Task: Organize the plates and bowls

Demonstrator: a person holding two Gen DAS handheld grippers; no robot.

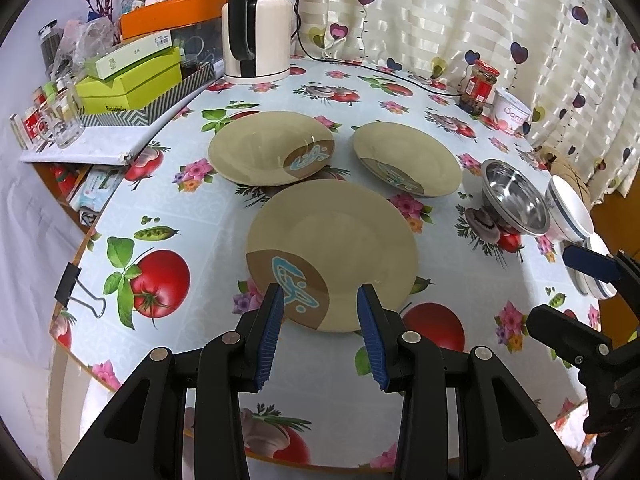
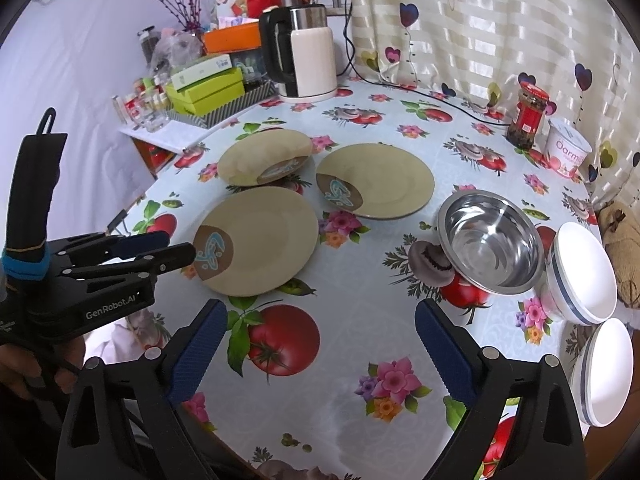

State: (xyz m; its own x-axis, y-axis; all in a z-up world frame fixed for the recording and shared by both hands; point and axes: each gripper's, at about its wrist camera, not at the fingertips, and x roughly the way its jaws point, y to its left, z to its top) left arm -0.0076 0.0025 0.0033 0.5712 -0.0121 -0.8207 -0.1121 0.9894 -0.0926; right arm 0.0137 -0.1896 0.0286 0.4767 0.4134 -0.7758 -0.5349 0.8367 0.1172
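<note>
The nearest tan plate [image 1: 332, 252] lies at the centre of your left wrist frame, with two more tan plates [image 1: 272, 148] above it on the bench [image 1: 200, 220]. Your left gripper [image 1: 321, 336] hovers at its near rim, jaws apart. At right, the steel bowl [image 2: 492, 240] adjoins white bowls [image 2: 584, 272]; your right gripper [image 2: 320, 352] hangs wide open, empty.

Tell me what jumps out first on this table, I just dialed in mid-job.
Three tan plates sit apart in the middle of the bright tomato-print tablecloth: the nearest plate lies just ahead of the open left gripper, with two more plates behind it. To the right, a steel bowl stands beside two white bowls at the table's edge, near the open right gripper.
</note>
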